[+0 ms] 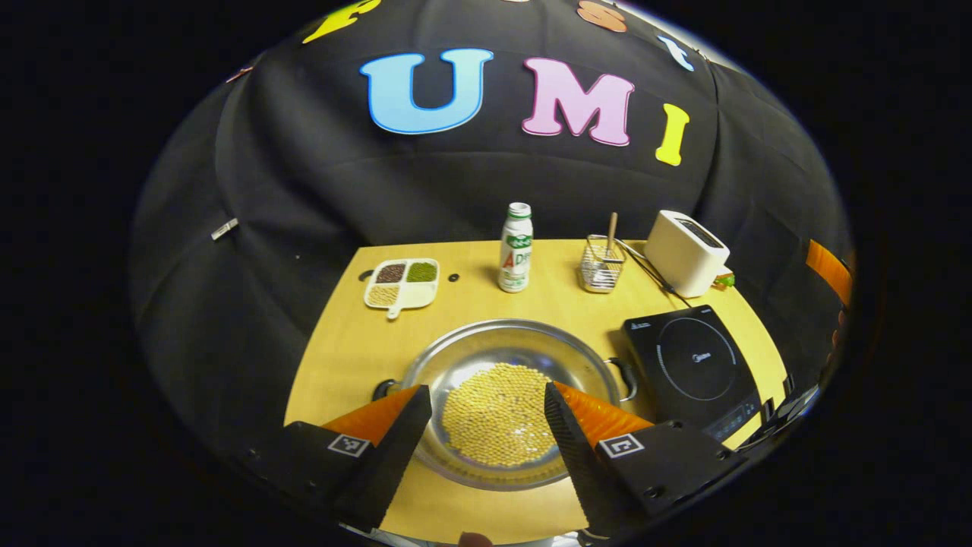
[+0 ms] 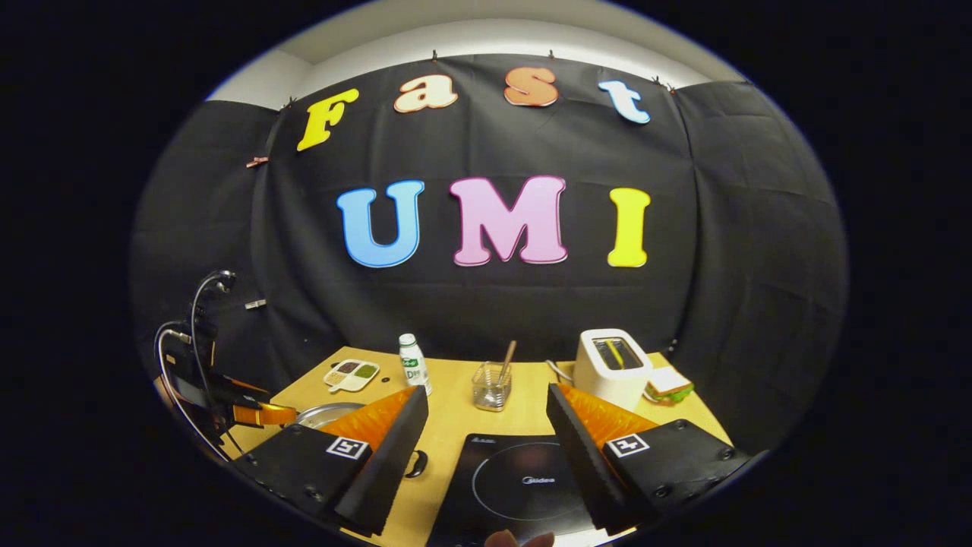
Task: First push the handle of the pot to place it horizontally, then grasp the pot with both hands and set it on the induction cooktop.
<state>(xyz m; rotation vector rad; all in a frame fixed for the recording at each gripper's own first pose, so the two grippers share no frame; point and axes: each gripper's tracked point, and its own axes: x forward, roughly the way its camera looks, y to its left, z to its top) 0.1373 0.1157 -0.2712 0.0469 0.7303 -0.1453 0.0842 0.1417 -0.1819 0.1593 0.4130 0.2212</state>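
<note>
honestly, my left tongs [image 1: 488, 414] hang released above the pot [image 1: 501, 403], which sits near the worktop's [image 1: 342, 357] front edge beside the induction cooktop [image 1: 695, 365]. my right tongs [image 2: 486, 422] are released too, over the cooktop. i'd worry that an uneven two-sided lift tips the pot and spills the yellow beans [image 1: 497, 414], or that its right handle [image 1: 626, 377] clips the cooktop's edge.

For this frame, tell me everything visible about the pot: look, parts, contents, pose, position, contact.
The pot is a wide, shallow, shiny metal pan, open-topped and upright on the yellow table. Small yellow beads or beans cover its floor. A dark loop handle sits at each side, left and right. It stands just left of the black induction cooktop, not on it. The left gripper hovers before it, jaws apart; no contact is evident.
</note>
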